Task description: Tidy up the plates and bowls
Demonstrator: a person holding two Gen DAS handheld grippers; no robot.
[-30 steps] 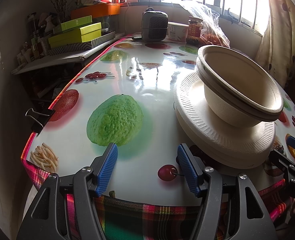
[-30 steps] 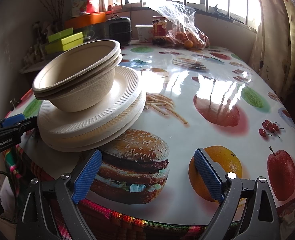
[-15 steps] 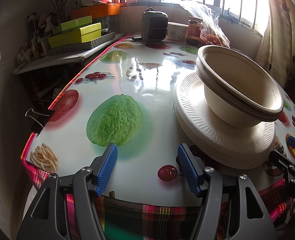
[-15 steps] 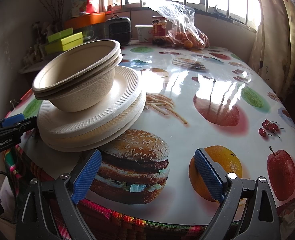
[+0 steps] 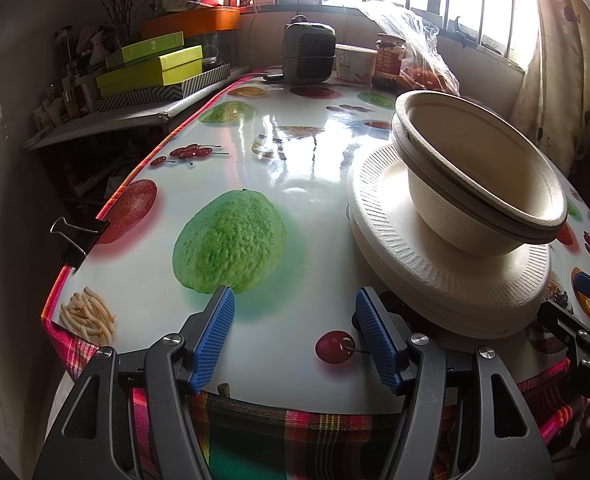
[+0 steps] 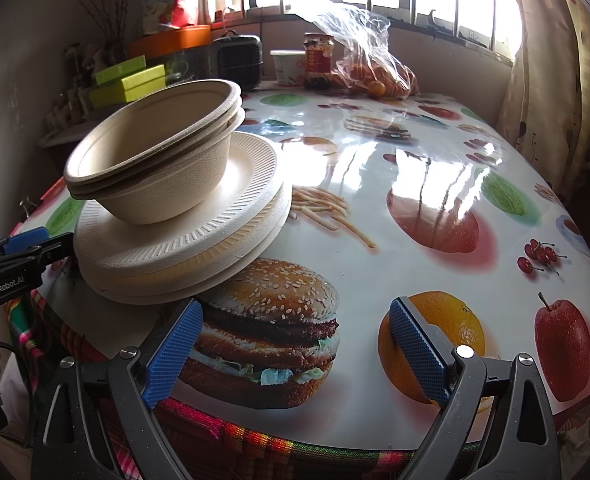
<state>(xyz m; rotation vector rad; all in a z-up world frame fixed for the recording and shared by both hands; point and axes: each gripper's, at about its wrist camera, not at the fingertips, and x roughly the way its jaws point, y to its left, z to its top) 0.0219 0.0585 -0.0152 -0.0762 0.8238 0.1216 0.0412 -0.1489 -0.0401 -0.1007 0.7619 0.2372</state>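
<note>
Nested beige paper bowls (image 5: 471, 184) (image 6: 155, 160) sit tilted on a stack of white paper plates (image 5: 447, 280) (image 6: 199, 248) near the table's front edge. My left gripper (image 5: 295, 336) stands open over the front edge, left of the stack, with nothing between its blue pads. Nothing sits between the pads of my right gripper (image 6: 295, 344) either; it is open, right of the stack, above the printed burger. In each wrist view the other gripper shows at the picture's edge: the right gripper (image 5: 587, 304), the left gripper (image 6: 19, 256).
The table (image 5: 295, 152) has a glossy fruit-print cover. At its far end stand a small heater (image 5: 309, 54), a tub, a jar (image 6: 318, 60) and a plastic bag of oranges (image 6: 371, 68). Green boxes (image 5: 151, 68) lie on a side shelf at left. A binder clip (image 5: 77, 236) grips the left edge.
</note>
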